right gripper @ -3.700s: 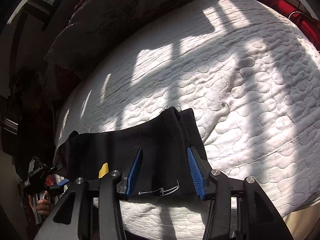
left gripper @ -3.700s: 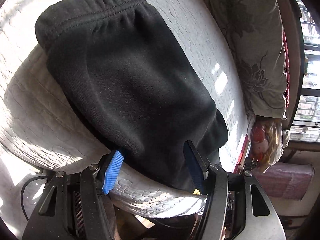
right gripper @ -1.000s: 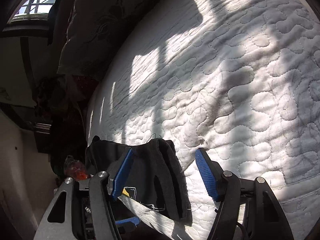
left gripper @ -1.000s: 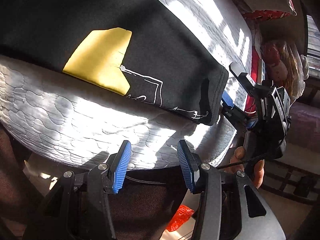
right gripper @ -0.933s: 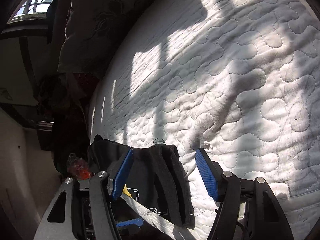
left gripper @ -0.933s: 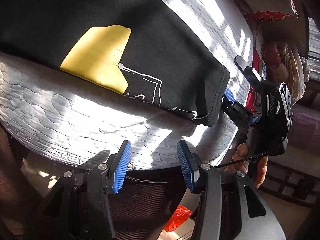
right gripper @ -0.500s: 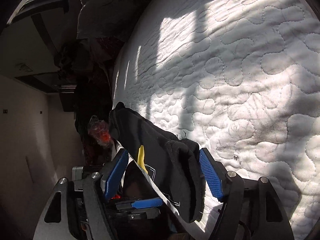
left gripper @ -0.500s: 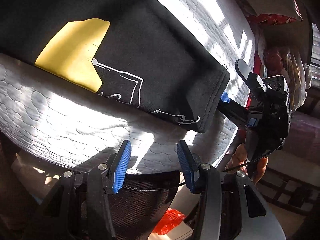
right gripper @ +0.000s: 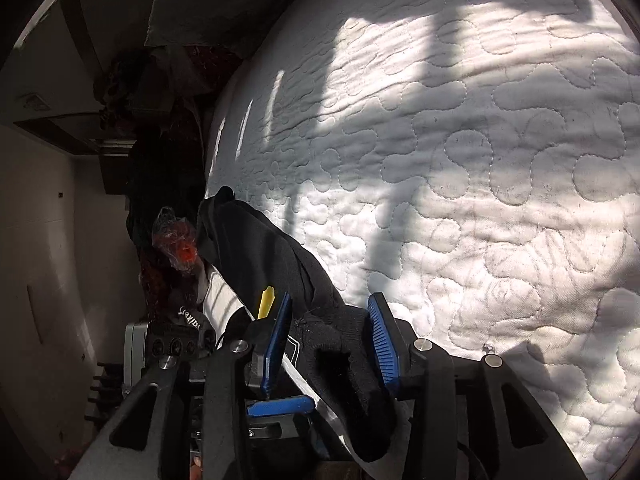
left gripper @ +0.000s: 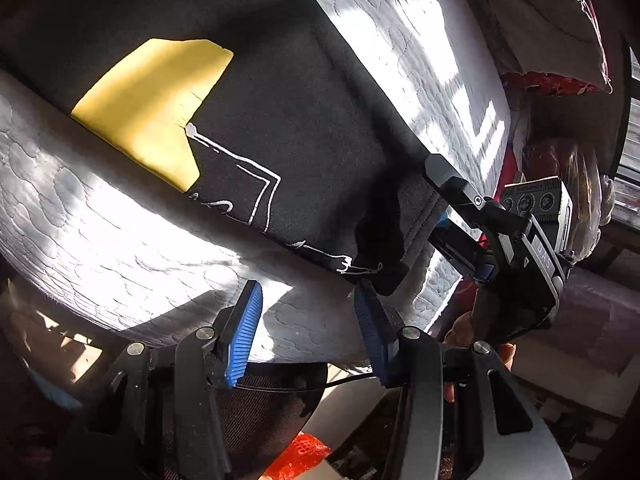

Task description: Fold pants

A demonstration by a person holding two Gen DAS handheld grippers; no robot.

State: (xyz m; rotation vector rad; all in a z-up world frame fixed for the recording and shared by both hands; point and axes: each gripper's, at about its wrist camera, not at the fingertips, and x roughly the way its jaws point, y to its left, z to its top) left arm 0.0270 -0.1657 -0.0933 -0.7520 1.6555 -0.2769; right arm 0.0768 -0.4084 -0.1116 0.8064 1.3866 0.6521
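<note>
Pants (left gripper: 304,128) lie flat along the mattress (left gripper: 100,248) edge, folding barely begun imo. Right gripper (right gripper: 328,344) straddles the hem, jaws apart, nothing pinched yet. Left gripper (left gripper: 308,332) hangs apart just below, whole fold left

One pair of black pants (left gripper: 304,128) with one yellow patch (left gripper: 152,104), one quilted white mattress (right gripper: 460,184), one patterned pillow (right gripper: 224,4), and two blue-padded grippers: left gripper (left gripper: 308,332), right gripper (right gripper: 330,340).

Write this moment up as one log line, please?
step: fold pants | left gripper: open, empty | right gripper: open around hem of black fleece pants | surface: white quilted mattress
</note>
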